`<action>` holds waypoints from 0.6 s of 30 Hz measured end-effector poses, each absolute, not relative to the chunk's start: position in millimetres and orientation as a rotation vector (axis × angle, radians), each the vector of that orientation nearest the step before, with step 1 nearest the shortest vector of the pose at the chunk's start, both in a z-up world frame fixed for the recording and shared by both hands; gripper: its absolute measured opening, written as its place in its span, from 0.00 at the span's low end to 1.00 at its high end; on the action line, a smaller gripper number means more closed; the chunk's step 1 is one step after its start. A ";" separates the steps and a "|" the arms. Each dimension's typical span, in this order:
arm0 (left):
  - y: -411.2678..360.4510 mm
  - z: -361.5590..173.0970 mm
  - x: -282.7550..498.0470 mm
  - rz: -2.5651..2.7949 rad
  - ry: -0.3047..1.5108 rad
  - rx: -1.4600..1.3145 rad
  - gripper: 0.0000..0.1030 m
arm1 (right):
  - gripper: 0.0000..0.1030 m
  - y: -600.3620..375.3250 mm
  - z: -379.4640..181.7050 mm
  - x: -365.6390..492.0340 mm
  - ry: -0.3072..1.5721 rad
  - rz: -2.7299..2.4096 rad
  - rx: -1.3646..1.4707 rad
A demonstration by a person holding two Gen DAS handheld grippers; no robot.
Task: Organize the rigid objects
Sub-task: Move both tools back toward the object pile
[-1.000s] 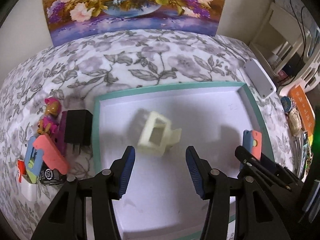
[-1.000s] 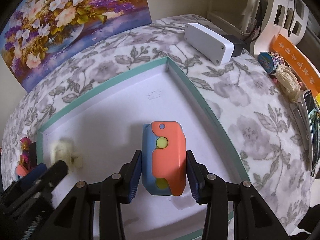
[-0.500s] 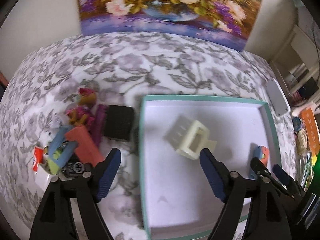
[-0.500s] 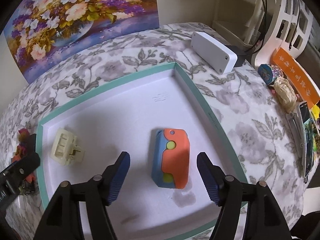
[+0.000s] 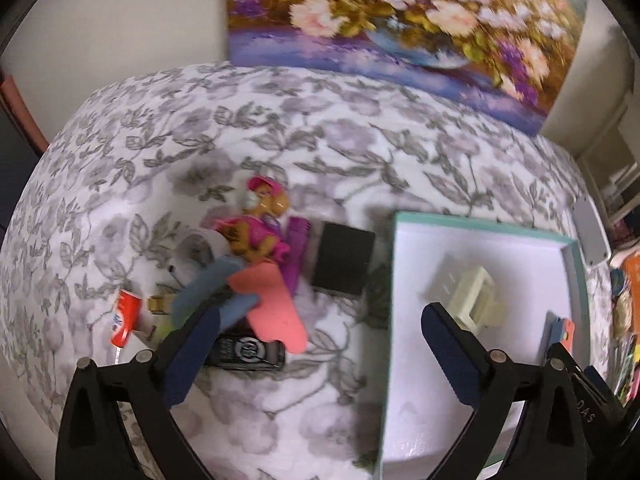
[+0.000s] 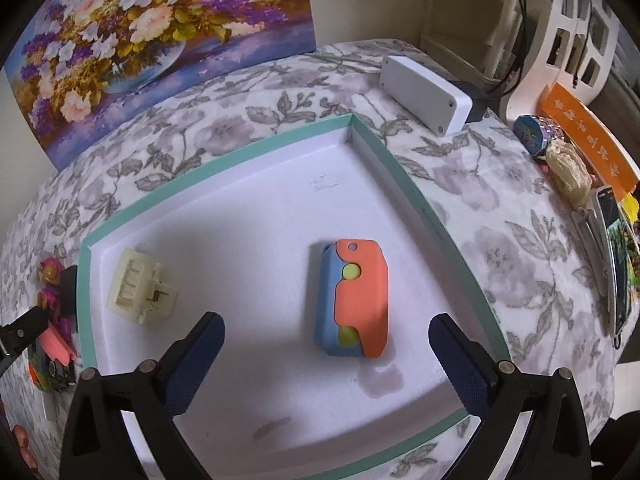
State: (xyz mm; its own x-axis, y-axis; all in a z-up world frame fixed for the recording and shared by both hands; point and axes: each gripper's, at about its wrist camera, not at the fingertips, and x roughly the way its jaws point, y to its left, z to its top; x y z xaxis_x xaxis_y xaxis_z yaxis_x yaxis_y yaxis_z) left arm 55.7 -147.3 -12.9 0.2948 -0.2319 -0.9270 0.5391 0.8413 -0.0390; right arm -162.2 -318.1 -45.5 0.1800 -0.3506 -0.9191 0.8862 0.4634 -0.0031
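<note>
A teal-rimmed white tray (image 6: 420, 192) holds an orange-and-blue toy (image 6: 354, 298) and a cream plastic clip (image 6: 136, 286). My right gripper (image 6: 326, 354) is open and empty, above the tray just short of the toy. My left gripper (image 5: 318, 346) is open and empty over the cloth between the tray (image 5: 394, 264) and a pile: a pink puppy figure (image 5: 260, 220), a black block (image 5: 344, 260), a pink-and-blue toy (image 5: 268, 304), a black battery (image 5: 248, 350) and a small red can (image 5: 124, 316). The clip also shows in the left wrist view (image 5: 474, 294).
A floral cloth covers the table. A flower painting (image 6: 152, 28) leans against the back wall. A white box (image 6: 424, 94) lies beyond the tray's far right corner. A phone (image 6: 616, 256), an orange card (image 6: 588, 136) and small items crowd the right edge.
My right gripper let go of the orange-and-blue toy in the tray, opened wide and drew back. My left gripper opened wider and swung left from the tray toward the pile.
</note>
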 end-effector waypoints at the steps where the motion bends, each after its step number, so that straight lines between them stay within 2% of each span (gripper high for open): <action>1: -143.6 -9.5 58.9 -0.521 1.159 0.296 0.98 | 1.00 -317.7 -42.5 -162.3 1.035 -0.965 0.630; 9: -88.3 28.8 91.1 -0.440 1.089 0.274 0.98 | 1.00 -293.4 7.3 -143.0 0.874 -0.910 0.621; 18: -0.2 31.8 123.4 -0.260 1.127 0.234 0.98 | 1.00 -232.4 11.5 -78.5 0.912 -0.723 0.565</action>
